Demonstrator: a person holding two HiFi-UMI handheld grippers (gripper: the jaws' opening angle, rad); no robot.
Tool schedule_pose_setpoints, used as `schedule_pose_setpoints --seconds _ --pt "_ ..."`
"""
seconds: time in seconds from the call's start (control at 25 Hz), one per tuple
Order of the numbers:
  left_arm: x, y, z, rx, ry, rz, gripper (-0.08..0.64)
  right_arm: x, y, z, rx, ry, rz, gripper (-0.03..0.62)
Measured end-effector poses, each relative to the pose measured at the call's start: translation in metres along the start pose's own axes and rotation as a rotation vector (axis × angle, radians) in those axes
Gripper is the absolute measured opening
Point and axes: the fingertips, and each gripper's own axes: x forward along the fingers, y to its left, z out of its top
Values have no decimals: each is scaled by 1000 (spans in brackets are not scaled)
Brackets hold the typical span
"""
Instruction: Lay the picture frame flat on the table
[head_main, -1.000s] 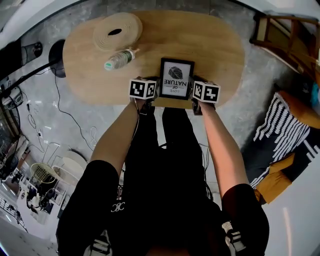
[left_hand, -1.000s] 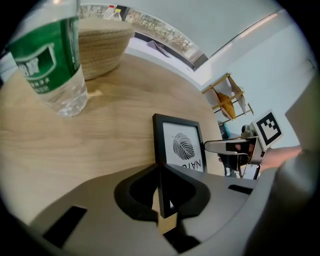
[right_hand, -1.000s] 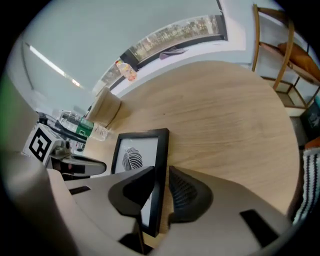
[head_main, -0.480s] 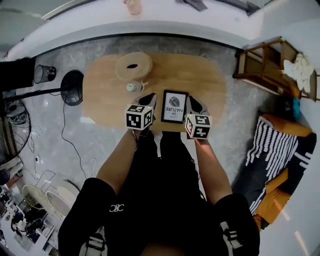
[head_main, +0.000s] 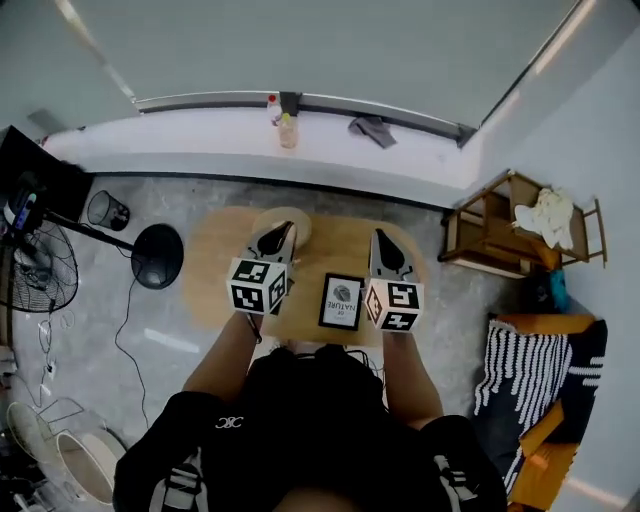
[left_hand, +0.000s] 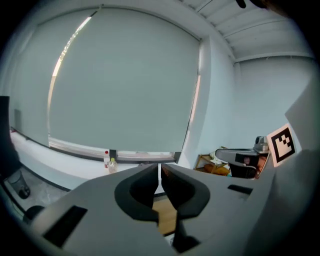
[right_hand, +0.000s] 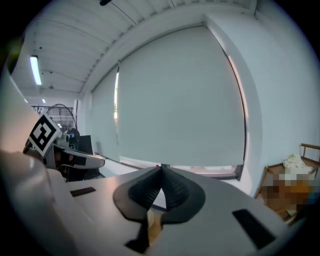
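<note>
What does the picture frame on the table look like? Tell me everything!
The picture frame is a small rectangle with a thin black border. Inside is a white sheet with a dark round print and lettering too small to read. It seems to lie flat, face up, near the edge of the light wooden table closest to the person. In the head view it shows between the left tool and the right tool, but neither touches it.

The picture frame (head_main: 341, 301) carries lettering too small to read.
</note>
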Motion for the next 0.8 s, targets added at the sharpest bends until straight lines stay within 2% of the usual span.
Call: schedule_pose_setpoints --seconds 0.16,0.36,0.52,0.8 --pt "-45 4 46 74 -80 34 31 -25 21 63 34 -138 4 14" --pt "-87 12 95 101 -182 70 31 -40 39 107 9 -213 -5 14" --pt "-104 22 116 117 -232 86 30 -40 47 123 9 -238 -12 14" --pt "-115 25 119 120 -254 79 29 -48 50 129 13 -260 -33 14"
